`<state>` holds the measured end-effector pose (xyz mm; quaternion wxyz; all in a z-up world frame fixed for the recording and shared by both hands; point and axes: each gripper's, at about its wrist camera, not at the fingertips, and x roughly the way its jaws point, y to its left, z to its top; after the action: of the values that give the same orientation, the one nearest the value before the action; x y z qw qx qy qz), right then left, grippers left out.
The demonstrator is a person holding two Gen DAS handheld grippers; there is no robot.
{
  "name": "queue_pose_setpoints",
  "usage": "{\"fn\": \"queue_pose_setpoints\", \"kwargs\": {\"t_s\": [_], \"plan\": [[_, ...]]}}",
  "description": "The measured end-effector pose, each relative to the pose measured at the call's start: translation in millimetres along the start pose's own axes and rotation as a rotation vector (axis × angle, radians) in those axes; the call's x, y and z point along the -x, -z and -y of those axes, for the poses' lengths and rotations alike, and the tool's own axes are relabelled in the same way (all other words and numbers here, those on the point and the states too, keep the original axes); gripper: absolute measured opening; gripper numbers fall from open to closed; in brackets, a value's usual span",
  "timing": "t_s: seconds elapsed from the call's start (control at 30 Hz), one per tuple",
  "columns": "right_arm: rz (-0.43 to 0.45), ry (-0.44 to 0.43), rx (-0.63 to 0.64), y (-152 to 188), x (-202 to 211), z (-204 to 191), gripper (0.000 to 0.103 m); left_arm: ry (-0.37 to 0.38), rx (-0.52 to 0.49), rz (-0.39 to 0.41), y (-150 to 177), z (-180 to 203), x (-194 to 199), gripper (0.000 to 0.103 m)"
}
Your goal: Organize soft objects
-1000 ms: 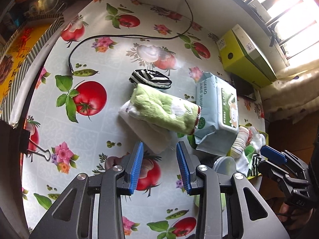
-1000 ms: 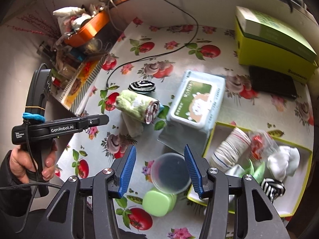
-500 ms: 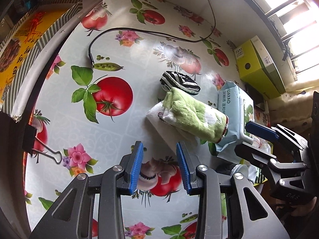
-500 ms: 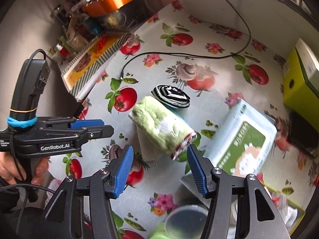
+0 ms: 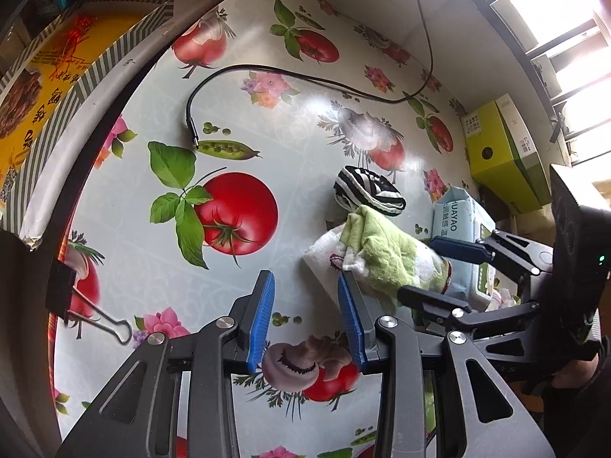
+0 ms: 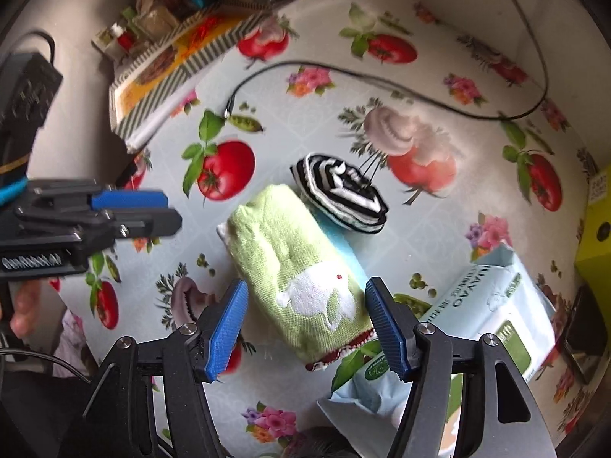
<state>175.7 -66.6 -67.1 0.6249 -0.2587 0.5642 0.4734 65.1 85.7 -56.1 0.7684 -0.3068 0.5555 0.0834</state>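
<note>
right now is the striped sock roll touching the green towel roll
Touching. In the right wrist view the striped sock roll lies against the far end of the green towel roll, no tablecloth between them; the left wrist view agrees.

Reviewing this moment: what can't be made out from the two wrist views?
- White cloth under the green towel roll: mostly covered by the roll in both views.
- Far end of the roll, left wrist view: behind the right gripper, whose jaws are opening around it.
- Wipes pack: lower part behind the right gripper's fingers; label print blurred.
- Cable: runs out of frame, its far end unseen.
- Shelf clutter, right wrist view: blurred, unidentifiable.
</note>
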Motion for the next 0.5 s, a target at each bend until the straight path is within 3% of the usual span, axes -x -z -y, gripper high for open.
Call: {"fn": "queue_pose_setpoints", "kwargs": {"t_s": [0.13,0.2,0.23,0.27,0.5], "plan": [[-0.018,-0.029,-0.015,1,-8,-1,0.064,0.004,0.003,0.004,-7,-2,-2,0.036],[-0.019,-0.030,-0.016,3,-9,-3,0.057,0.006,0.005,0.004,-10,-2,-4,0.036],[-0.013,-0.022,-0.011,4,-8,-6,0.046,0.006,0.006,0.004,-12,-3,-5,0.036],[-0.004,-0.017,-0.011,5,-7,-7,0.042,0.006,0.007,0.004,-13,-3,-6,0.036],[0.078,-0.011,-0.077,18,21,-5,0.035,0.010,0.004,0.014,-24,-3,-9,0.036]]}}
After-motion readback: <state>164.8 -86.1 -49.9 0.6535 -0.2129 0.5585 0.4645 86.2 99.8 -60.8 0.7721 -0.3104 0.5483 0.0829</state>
